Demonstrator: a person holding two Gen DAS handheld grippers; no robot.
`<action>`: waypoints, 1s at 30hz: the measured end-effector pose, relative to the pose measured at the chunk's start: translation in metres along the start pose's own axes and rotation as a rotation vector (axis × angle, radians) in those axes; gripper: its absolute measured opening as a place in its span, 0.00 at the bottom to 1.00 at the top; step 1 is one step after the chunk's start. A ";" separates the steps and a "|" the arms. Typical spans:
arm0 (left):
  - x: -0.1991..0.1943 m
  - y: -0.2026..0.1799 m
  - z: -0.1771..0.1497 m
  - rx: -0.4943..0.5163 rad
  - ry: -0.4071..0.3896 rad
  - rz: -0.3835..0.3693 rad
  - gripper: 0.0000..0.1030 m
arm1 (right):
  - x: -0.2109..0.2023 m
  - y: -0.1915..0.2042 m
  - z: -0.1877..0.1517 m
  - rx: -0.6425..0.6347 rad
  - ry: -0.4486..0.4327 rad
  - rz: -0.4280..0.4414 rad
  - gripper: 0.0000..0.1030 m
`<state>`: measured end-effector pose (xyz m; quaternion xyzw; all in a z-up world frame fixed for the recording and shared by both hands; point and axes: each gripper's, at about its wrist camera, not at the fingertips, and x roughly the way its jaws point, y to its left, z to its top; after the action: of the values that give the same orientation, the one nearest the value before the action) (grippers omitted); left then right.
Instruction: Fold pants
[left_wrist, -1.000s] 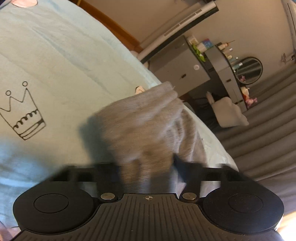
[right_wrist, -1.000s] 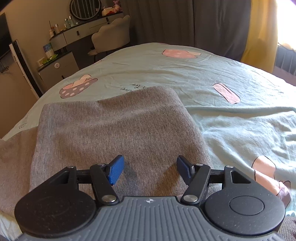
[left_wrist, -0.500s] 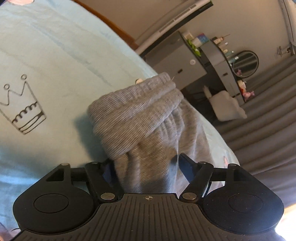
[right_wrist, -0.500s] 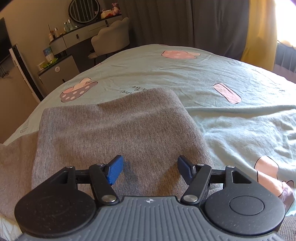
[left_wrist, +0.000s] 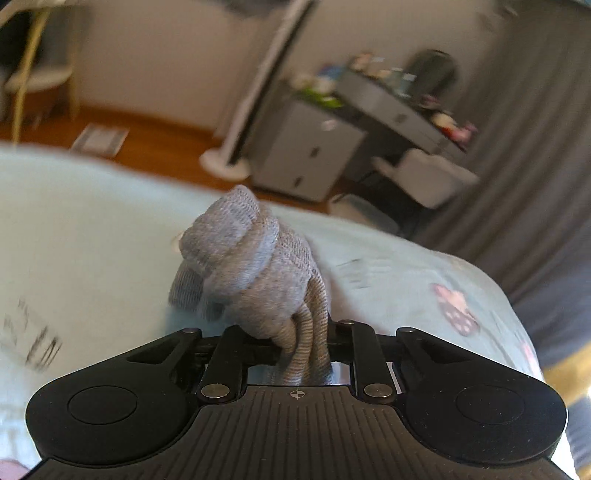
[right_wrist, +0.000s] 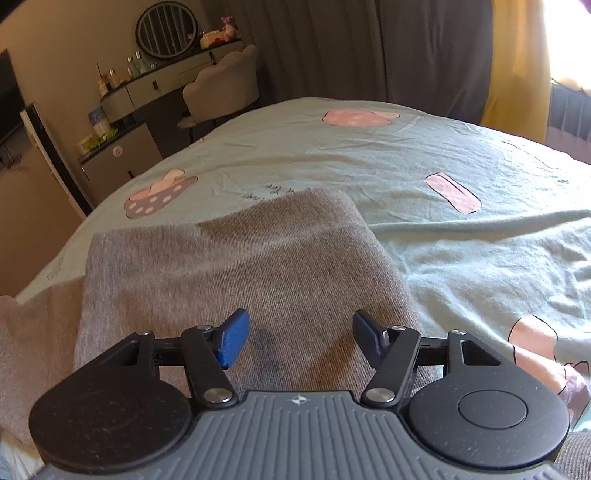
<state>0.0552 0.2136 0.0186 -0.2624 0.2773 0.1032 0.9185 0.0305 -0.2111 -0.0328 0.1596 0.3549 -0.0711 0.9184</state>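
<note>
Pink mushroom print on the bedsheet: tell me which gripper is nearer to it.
Judging loosely, left. The left gripper, shut on bunched pants, hangs near the mushroom print. The right gripper sits open over the pants, the print farther ahead.

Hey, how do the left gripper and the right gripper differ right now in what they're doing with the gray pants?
The left gripper has its jaws shut on a bunched wad of the gray pants; the right gripper has its jaws wide apart, holding nothing. The left one's fabric is crumpled and lifted off the bedsheet; under the right one the pants lie flat and smooth. Both point out over the same bed.
</note>
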 end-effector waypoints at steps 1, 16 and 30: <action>-0.004 -0.013 0.001 0.029 -0.007 -0.012 0.19 | -0.002 -0.001 0.000 0.005 -0.007 0.006 0.62; -0.010 -0.217 -0.104 0.517 0.124 -0.254 0.21 | -0.028 -0.042 0.005 0.132 -0.063 0.079 0.62; -0.024 -0.181 -0.144 0.421 0.262 -0.120 0.93 | -0.021 -0.032 0.000 0.157 0.036 0.271 0.68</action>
<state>0.0311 -0.0171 0.0070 -0.0926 0.3933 -0.0465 0.9136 0.0068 -0.2411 -0.0267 0.2787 0.3400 0.0290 0.8977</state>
